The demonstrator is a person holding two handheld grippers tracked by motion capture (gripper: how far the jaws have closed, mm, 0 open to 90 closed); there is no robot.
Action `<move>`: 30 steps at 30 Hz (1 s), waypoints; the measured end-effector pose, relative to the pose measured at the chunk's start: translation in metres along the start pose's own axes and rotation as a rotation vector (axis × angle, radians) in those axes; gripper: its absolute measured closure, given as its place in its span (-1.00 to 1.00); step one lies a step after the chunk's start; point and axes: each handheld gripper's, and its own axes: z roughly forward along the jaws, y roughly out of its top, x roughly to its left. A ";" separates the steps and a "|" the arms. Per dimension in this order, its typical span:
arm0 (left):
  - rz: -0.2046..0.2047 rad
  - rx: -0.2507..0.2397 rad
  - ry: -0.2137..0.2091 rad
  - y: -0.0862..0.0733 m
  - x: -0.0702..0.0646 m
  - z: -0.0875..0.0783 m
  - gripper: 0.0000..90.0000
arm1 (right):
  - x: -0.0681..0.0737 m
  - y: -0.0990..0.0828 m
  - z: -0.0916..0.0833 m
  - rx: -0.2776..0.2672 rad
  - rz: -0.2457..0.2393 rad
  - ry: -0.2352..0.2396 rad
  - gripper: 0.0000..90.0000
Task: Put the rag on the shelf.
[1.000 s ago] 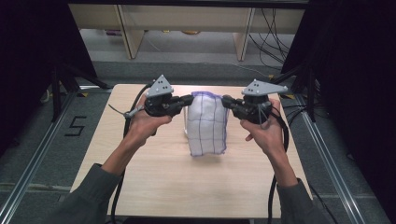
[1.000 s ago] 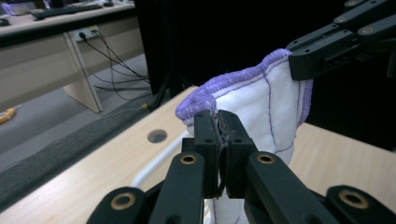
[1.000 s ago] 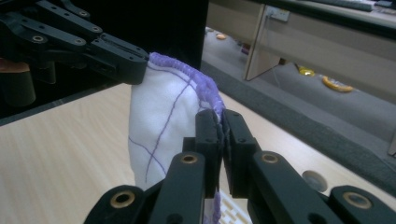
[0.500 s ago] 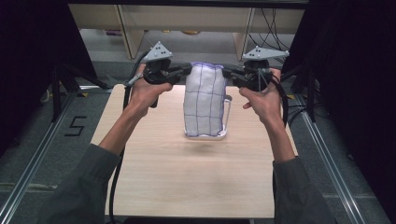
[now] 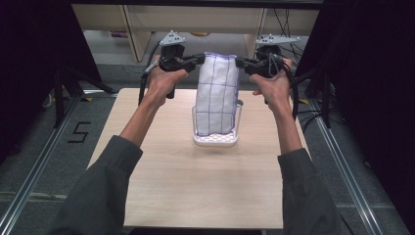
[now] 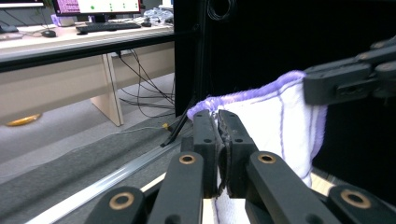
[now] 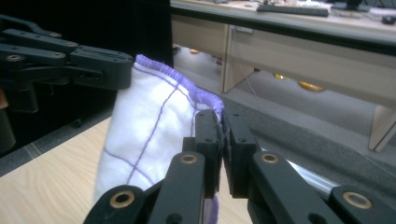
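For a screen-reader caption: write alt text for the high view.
A person holds a white cloth with purple grid lines up by its top corners, left gripper and right gripper each shut on one. It hangs over a small white tray on a wooden table.

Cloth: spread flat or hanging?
Hanging. The cloth is held up by its top corners by the left gripper and right gripper, draping down into the white tray.

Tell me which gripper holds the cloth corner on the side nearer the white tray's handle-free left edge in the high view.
The left gripper: its jaws pinch the cloth's top-left corner; the right gripper pinches the opposite corner.
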 end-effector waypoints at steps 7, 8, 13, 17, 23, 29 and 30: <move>-0.037 0.027 0.002 -0.015 0.014 0.026 0.90 | -0.021 -0.012 0.039 0.014 0.052 0.013 0.91; -0.050 0.024 0.001 -0.017 0.017 0.029 0.90 | -0.023 -0.014 0.044 0.027 0.058 0.010 0.91; -0.050 0.074 0.019 -0.035 0.027 0.044 0.90 | -0.028 -0.025 0.065 0.069 0.061 -0.010 0.91; -0.081 0.097 0.027 -0.053 0.035 0.050 0.89 | -0.030 -0.035 0.077 0.119 0.068 -0.039 0.90; -0.120 0.142 0.060 -0.080 0.049 0.052 0.88 | -0.037 -0.053 0.089 0.185 0.087 -0.054 0.90; -0.144 0.168 0.055 -0.096 0.054 0.053 0.89 | -0.044 -0.072 0.099 0.228 0.101 -0.059 0.88; -0.147 0.166 0.049 -0.098 0.055 0.053 0.89 | -0.044 -0.073 0.100 0.243 0.118 -0.051 0.86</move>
